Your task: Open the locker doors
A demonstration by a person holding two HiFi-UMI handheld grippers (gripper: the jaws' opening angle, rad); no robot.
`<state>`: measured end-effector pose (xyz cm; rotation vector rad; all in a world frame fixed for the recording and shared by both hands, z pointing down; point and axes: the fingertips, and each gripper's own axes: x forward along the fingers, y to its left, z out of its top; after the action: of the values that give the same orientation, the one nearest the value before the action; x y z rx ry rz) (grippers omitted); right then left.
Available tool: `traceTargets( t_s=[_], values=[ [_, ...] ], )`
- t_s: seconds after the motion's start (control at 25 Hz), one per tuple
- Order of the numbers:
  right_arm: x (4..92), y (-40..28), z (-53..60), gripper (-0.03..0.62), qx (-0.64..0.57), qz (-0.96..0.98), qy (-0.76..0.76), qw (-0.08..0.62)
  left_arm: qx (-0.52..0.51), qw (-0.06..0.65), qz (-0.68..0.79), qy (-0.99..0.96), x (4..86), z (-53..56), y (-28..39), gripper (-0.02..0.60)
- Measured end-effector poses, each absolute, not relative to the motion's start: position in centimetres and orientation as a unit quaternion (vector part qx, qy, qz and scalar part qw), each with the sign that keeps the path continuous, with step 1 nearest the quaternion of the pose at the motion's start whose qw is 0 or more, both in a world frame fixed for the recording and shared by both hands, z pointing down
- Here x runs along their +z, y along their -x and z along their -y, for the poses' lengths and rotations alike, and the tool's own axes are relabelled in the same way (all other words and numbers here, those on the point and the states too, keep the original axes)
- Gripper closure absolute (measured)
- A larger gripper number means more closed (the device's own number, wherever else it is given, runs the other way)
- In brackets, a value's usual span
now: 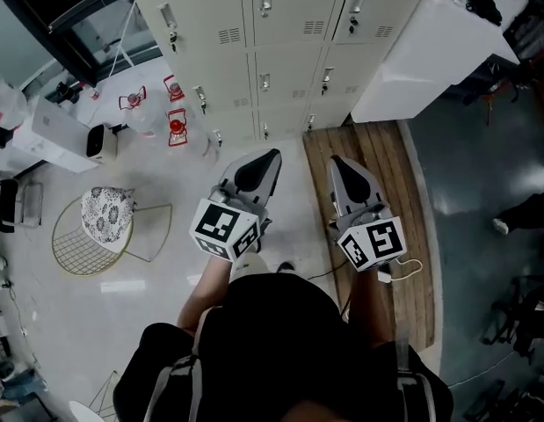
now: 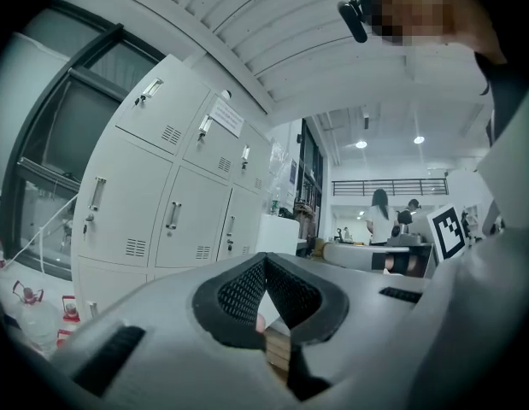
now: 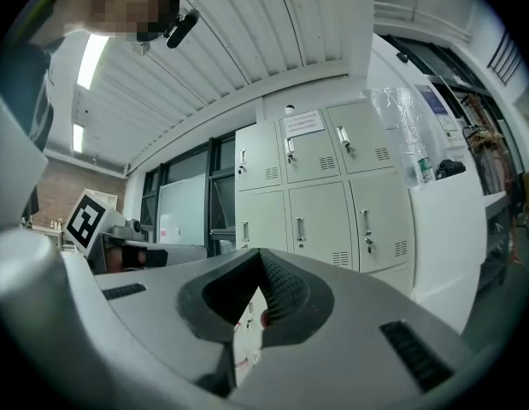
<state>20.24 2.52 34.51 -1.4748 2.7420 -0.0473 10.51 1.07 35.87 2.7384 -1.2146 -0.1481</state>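
The lockers [image 1: 280, 51] are seen across the upper middle of the head view, a pale bank of compartments in stacked rows, each with a small handle and vent slits. Every door that can be made out is shut flush.

The left tongs [image 1: 268, 158] are held just left of centre in the head view, and the right tongs [image 1: 340, 165] just right of centre. Both are pointed toward the bottom row of the bank and are kept apart from it. No door or handle is touched by either. In the left gripper view the two ribbed pads are seen brought together at their tips, with nothing gripped between them. In the right gripper view the pads are likewise closed on each other and are empty.

A strip of wooden boards [image 1: 381, 161] is laid on the floor below the right-hand columns of the bank. A white cabinet [image 1: 430, 55] is set against the bank at the upper right. At the left, a wire chair [image 1: 109, 227] with a patterned cushion is placed on the pale floor [image 1: 166, 280]. Red-capped bottles [image 1: 177, 128] are stood near the foot of the bank, above the chair.
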Motion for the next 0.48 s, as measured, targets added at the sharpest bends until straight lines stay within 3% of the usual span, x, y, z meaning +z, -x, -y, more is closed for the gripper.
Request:
traceTargets(
  t_s=[0.48],
  values=[
    [32.6,-10.6,11.3,0.589,-0.035,-0.898,0.439,0.024,-0.052,0.055,0.425,-0.902,34.1,12.6,-1.2,0.564]
  ],
)
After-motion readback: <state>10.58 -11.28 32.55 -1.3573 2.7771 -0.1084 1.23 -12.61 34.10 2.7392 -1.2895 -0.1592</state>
